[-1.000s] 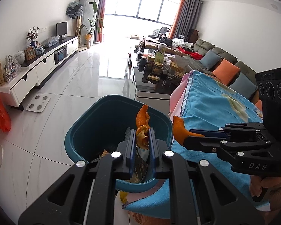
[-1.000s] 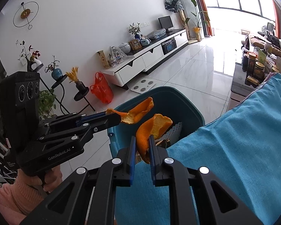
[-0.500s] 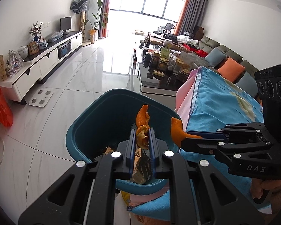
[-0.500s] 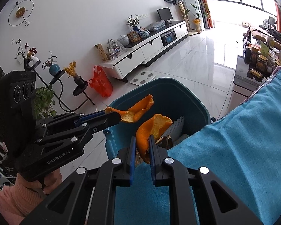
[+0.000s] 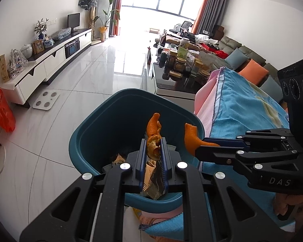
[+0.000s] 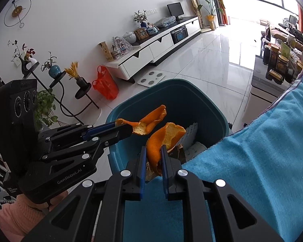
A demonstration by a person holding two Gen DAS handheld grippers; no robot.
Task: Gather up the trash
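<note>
A teal trash bin (image 5: pixel 86 141) (image 6: pixel 208 102) stands on the floor beside a blue cloth-covered table. It holds wrappers and white foam. My left gripper (image 5: pixel 154 143) is shut on an orange peel (image 5: pixel 153 130) and holds it over the bin's opening. It also shows in the right wrist view (image 6: pixel 129 130) with its peel (image 6: pixel 149 121). My right gripper (image 6: pixel 154 151) is shut on a second orange peel (image 6: pixel 163 139) at the bin's near rim, by the cloth edge. It shows in the left wrist view (image 5: pixel 198 151) with its peel (image 5: pixel 189 136).
The blue cloth (image 6: pixel 262 161) (image 5: pixel 242 104) covers the table at the right. A dark coffee table with jars (image 5: pixel 181 68) stands behind the bin. A white TV cabinet (image 5: pixel 50 60), a floor scale (image 5: pixel 46 100) and a red bag (image 5: pixel 2 111) line the left wall.
Both grippers, still shut on their peels, have moved a little further over the bin. The bin sits larger and more central in both views.
</note>
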